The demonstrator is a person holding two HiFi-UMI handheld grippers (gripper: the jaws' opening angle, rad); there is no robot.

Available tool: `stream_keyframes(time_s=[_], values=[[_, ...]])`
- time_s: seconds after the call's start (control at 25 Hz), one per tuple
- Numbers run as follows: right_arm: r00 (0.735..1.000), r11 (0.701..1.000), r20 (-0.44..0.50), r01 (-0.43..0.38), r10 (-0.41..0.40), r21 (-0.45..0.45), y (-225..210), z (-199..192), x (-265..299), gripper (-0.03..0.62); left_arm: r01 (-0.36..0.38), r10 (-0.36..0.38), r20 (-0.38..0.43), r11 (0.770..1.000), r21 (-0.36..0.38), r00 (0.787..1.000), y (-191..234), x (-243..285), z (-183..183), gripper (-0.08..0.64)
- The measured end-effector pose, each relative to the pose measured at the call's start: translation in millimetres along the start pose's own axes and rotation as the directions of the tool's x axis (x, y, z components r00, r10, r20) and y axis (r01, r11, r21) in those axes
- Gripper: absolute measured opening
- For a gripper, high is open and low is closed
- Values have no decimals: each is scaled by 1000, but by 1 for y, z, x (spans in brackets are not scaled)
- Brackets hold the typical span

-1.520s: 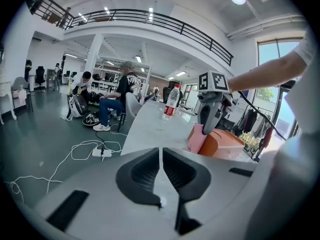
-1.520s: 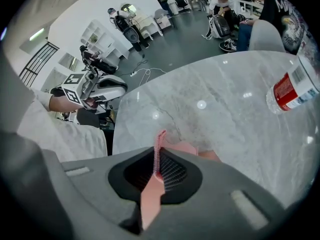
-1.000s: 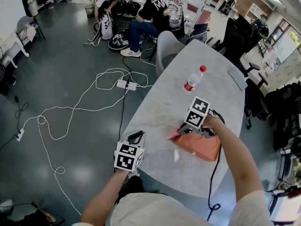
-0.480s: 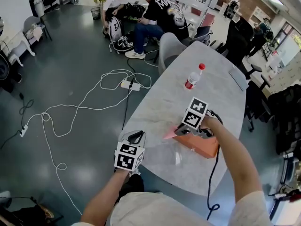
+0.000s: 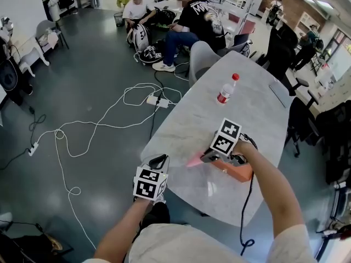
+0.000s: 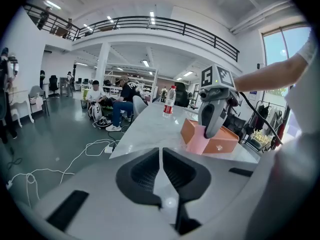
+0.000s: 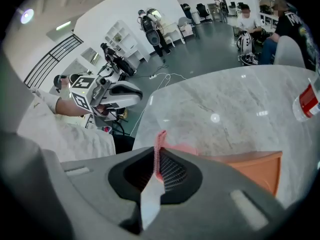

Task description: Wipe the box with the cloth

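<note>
Head view: one orange box [image 5: 237,170] lies on the near right of the table [image 5: 192,119], long axis left to right, partly hidden by the right tongs [image 5: 204,158]. One pink cloth [image 5: 193,160] pokes out left.

Left gripper view: the left tongs [image 6: 161,156] are closed together, empty.

Right gripper view: the jaws clamp the cloth's edge, and one bottle [image 7: 306,104] is cut off at the right.

The table [image 5: 192,119] top looks like polished pale stone, grey-veined and glossy. The box [image 5: 238,172] looks like matt orange card. The cloth [image 7: 159,143] is thin pink fabric, rough at its edge. The left gripper [image 6: 161,156] is matt grey plastic with black ribbed pads [image 6: 142,171]. The far bottle [image 5: 225,92] is clear plastic. The floor [image 5: 93,86] is dark and shiny.
</note>
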State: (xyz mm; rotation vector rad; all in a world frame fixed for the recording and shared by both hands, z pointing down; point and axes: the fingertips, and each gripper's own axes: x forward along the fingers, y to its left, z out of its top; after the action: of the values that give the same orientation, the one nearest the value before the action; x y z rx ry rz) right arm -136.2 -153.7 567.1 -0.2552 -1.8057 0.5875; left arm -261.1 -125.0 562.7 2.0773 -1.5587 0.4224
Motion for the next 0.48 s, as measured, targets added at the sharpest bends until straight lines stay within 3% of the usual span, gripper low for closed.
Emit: stream_keyframes(time_s=[0.28, 0.48], values=[[991, 998, 130, 0, 8, -67, 31, -4, -9, 15, -16, 16, 11, 1000, 18, 1000, -16, -11, 5, 26], [963, 995, 269, 49, -23, -88, 52, -14, -31, 15, -6, 5, 28, 999, 43, 1000, -36, -17, 15, 26]])
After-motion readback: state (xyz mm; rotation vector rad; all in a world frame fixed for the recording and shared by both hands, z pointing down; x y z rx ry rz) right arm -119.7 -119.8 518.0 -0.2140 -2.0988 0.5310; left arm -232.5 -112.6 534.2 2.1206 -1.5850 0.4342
